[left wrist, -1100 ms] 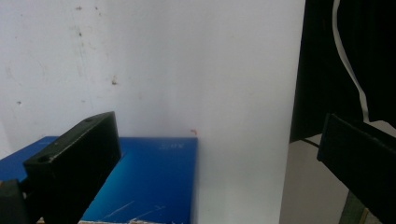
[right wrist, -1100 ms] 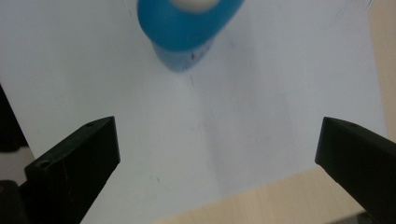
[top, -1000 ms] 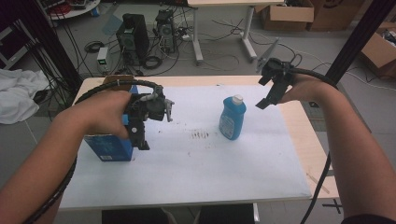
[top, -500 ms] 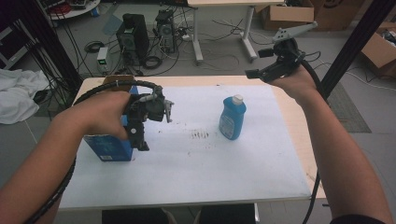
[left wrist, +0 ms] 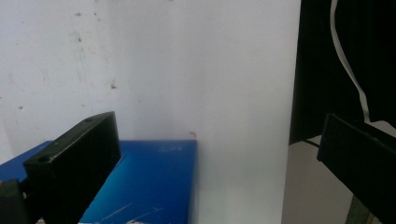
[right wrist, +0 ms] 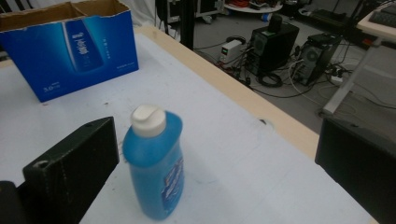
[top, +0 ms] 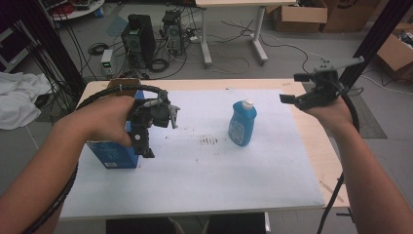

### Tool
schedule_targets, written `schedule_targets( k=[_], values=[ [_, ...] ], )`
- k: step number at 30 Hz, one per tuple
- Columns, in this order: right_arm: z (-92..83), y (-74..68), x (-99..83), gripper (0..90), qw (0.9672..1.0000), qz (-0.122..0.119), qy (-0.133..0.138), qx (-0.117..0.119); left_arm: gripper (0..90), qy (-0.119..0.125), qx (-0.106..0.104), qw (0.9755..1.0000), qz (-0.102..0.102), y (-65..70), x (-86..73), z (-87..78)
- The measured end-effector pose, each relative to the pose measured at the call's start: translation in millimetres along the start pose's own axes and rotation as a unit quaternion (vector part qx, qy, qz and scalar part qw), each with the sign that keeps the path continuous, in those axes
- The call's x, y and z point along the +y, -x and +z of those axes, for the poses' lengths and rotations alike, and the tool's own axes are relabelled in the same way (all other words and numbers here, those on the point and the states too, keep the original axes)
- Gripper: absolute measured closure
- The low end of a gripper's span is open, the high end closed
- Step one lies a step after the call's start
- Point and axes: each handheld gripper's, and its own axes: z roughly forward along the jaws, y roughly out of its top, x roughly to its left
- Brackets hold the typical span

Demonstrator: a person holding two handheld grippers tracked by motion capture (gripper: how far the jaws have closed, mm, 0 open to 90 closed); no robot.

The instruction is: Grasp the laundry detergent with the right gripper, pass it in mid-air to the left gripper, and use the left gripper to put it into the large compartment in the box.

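The blue bottle [top: 242, 123] stands upright near the middle of the white surface [top: 219, 180], white flip cap [right wrist: 148, 120] on top, and nothing is touching it. The right gripper [top: 304, 87] hangs above the surface's far right edge, well apart from the bottle, jaws spread wide and empty — its own camera looks down between them straight at the cap. Over on the left, the left gripper [top: 146, 129] hovers just over the open blue carton [top: 114, 153], jaws likewise apart, with one corner of the carton's blue side between them and nothing held.

My guess is the bottle is next. It looks full of liquid, so fairly heavy for its size, and that smooth plastic could be slippery. The body seems flattened — I'd close across the narrow faces at mid-height, on the label [right wrist: 172, 183], not the cap, which could pop or let it swing. Squeeze gently; thin walls may flex.
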Motion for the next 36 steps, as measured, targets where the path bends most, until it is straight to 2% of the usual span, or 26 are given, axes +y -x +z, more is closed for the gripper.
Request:
schedule_targets(
  k=[1,2,3,4,5,6,7,9,10,11,12,18,24,30,36],
  values=[
    [-0.7,-4.5,-14.1,0.0,1.0,0.005,0.006,0.001,0.1,-0.001,-0.001,1.0,0.001,0.3,0.2,-0.4],
    [-0.7,-4.5,-14.1,0.0,1.0,0.005,0.006,0.001,0.1,0.0,0.0,1.0,0.002,0.7,0.1,-0.6],
    [0.0,-6.8,-21.5,0.0,0.9999,0.011,0.009,0.006,0.1,0.0,0.001,1.0,0.002,1.1,-0.1,-0.8],
    [3.5,-11.7,-37.3,0.0,0.9997,0.018,0.016,0.009,0.1,0.0,0.001,1.0,0.001,1.4,-0.4,-1.0],
    [3.5,-11.7,-37.3,0.0,0.9997,0.018,0.016,0.009,0.1,0.002,0.002,1.0,0.001,1.8,-0.9,-0.9],
    [10.1,-17.3,-52.8,0.0,0.9995,0.023,0.018,0.014,0.1,0.0,0.001,1.0,0.002,2.0,-1.2,-1.3],
    [10.1,-17.3,-52.8,0.0,0.9995,0.023,0.018,0.014,0.1,0.0,0.001,1.0,0.002,2.5,-1.7,-1.1],
    [24.1,-25.1,-71.7,0.0,0.9992,0.03,0.009,0.023,0.1,0.0,0.002,1.0,0.0,3.2,-2.6,-1.1],
    [24.1,-25.1,-71.7,0.0,0.9992,0.03,0.009,0.023,0.1,-0.001,0.002,1.0,0.0,3.5,-3.0,-1.4],
    [34.5,-30.5,-80.9,0.0,0.9988,0.036,0.01,0.032,0.1,-0.001,0.004,1.0,-0.001,4.0,-3.5,-1.7],
    [34.5,-30.5,-80.9,0.0,0.9988,0.036,0.01,0.032,0.1,0.001,0.003,1.0,-0.001,4.6,-3.9,-1.9],
    [74.3,-48.9,-100.8,0.0,0.9977,0.043,-0.006,0.051,0.1,-0.002,0.004,1.0,-0.003,8.3,-5.5,-1.2],
    [98.3,-52.5,-109.5,0.0,0.9972,0.062,0.003,0.041,0.1,0.0,0.007,1.0,0.004,10.6,-4.1,-3.5],
    [111.3,-53.8,-117.4,0.0,0.9967,0.074,0.007,0.033,0.1,-0.001,0.008,1.0,0.006,12.9,-4.0,-3.9],
    [116.6,-59.8,-121.8,0.0,0.9968,0.076,0.01,0.022,0.1,0.0,0.009,0.9999,0.005,13.7,-5.5,-3.7]
  ],
)
